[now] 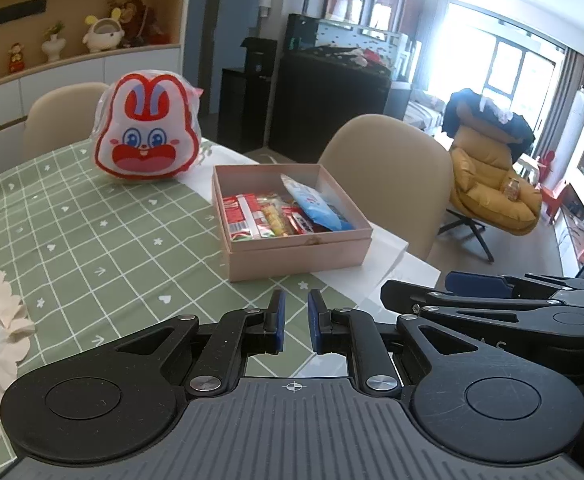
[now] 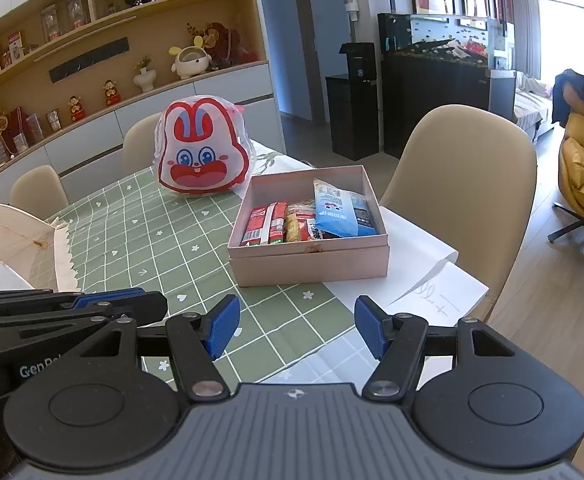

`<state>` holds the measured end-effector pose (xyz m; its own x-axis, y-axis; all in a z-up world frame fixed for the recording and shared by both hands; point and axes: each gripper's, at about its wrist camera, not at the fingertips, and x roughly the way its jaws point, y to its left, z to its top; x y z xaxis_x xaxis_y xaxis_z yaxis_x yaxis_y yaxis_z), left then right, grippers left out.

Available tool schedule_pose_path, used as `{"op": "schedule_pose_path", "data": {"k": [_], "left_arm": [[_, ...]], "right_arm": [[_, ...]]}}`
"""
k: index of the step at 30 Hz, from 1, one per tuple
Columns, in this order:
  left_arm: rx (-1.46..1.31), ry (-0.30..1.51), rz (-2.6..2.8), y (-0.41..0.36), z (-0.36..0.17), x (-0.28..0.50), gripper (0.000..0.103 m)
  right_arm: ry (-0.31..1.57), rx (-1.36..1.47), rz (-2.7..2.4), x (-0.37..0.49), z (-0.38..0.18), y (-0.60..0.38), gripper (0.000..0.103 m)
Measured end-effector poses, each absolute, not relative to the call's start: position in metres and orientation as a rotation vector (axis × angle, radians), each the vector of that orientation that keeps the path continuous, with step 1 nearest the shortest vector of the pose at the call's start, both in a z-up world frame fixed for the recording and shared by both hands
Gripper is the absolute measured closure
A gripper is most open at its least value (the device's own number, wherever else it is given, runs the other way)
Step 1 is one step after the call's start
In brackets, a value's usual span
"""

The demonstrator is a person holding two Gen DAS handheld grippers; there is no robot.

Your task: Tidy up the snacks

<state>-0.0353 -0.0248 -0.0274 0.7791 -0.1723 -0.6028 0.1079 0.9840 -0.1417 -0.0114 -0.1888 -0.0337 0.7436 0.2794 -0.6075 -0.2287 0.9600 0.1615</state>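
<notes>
The blue packet (image 2: 338,210) hides the snacks beneath; their labels are unreadable.

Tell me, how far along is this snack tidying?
Snack packets already sit inside the pink box. Neither the left gripper nor the right gripper holds anything. The bunny bag stands on the table outside the box, perhaps next.

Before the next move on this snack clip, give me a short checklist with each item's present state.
1. Left tool empty, fingers nearly together: ok.
2. Right tool empty and open: ok.
3. Pink box open on the table, reachable from above: ok.
4. Snacks inside the box; blue packet leans on the others, not flat: not ok.
5. Rabbit bag outside the box, upright behind it: not ok.
6. Whether the bag fits the box: cannot tell.
</notes>
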Motion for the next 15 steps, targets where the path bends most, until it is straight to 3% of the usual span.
{"op": "schedule_pose_path", "data": {"k": [15], "left_arm": [[-0.089, 0.671, -0.126, -0.0228, -0.036, -0.0289, 0.087]], "right_arm": [[0.696, 0.086, 0.28, -0.0082, -0.0404, -0.1894, 0.039]]}}
